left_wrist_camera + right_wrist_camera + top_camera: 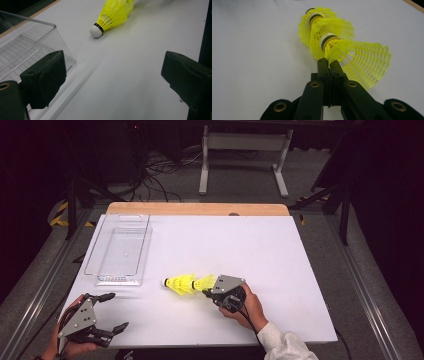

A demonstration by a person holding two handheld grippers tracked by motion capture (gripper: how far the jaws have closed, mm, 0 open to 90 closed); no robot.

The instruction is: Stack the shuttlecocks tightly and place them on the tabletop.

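Yellow plastic shuttlecocks (182, 283) lie nested in a short row on the white table (260, 250), white cork end pointing left. My right gripper (206, 293) is at the row's right end, shut on the skirt of the nearest shuttlecock (352, 57). In the right gripper view the closed jaws of this gripper (328, 62) pinch the mesh just behind its banded cork. My left gripper (117, 310) rests open at the front left corner, holding nothing. In the left gripper view its jaws (113, 75) stand wide apart, and the shuttlecock row (112, 16) lies farther off, ahead of them.
A clear plastic bin (120, 251) stands at the table's left side, long side running away from me; its near corner (30, 37) sits just beside my left jaw. A wooden strip (197, 208) edges the far side. Cables and a stand's legs lie on the floor beyond.
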